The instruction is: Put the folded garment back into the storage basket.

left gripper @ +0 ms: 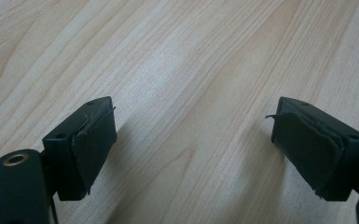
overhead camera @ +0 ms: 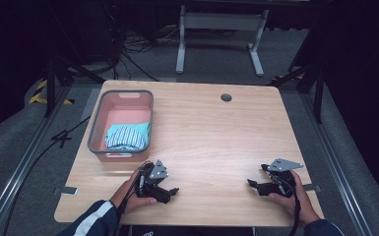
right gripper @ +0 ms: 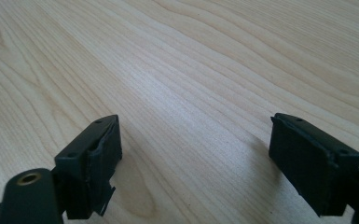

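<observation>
The left gripper (overhead camera: 170, 191) and the right gripper (overhead camera: 255, 185) are held low over the near part of the wooden table (overhead camera: 216, 132), well apart, each in one hand. In both gripper views the jaws are seen spread wide with nothing but bare wood between them, and nothing is gripped. A pink basket (overhead camera: 97, 129) is placed at the table's far left, just beyond the left gripper, with striped folded cloth (overhead camera: 127, 136) lying inside it

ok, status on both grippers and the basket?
Left gripper open, empty, near the table's front edge. Right gripper open, empty, same edge. Folded striped blue-and-white cloth lies in the pink plastic basket with grey rim. Nothing in the way.
</observation>
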`<move>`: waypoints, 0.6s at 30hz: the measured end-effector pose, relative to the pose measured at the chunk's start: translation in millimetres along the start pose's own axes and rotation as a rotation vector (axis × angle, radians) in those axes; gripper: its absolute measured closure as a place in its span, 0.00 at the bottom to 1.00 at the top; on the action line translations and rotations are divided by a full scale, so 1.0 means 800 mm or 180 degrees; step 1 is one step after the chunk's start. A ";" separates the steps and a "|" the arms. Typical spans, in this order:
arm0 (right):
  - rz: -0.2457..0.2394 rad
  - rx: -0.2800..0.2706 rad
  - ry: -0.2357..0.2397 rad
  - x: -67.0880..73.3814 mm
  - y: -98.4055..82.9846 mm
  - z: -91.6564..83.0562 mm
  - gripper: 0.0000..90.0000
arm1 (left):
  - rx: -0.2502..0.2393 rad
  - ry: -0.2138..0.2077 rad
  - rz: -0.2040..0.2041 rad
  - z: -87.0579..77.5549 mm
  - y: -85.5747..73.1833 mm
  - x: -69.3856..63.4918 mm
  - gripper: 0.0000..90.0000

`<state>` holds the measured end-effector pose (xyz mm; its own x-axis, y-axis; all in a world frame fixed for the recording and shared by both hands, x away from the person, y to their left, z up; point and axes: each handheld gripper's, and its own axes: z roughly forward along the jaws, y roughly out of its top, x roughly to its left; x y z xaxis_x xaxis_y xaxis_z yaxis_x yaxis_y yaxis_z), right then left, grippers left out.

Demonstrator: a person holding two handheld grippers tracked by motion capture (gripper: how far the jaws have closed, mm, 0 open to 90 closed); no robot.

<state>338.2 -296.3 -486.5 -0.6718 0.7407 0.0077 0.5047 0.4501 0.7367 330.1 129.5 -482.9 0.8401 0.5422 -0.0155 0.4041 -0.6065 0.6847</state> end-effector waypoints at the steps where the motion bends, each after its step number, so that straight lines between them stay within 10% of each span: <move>1: 0.0000 0.0000 0.0000 0.000 0.000 0.000 0.19 | 0.0000 0.0004 -0.0006 0.000 0.000 0.000 0.15; 18: 0.0000 -0.0001 0.0000 0.000 0.000 0.000 0.19 | 0.0022 -0.0020 0.0031 0.003 0.003 0.002 0.13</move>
<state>338.2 -296.2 -486.6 -0.6718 0.7407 0.0078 0.5045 0.4499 0.7370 332.9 127.7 -482.9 0.8462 0.5327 -0.0134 0.3984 -0.6158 0.6798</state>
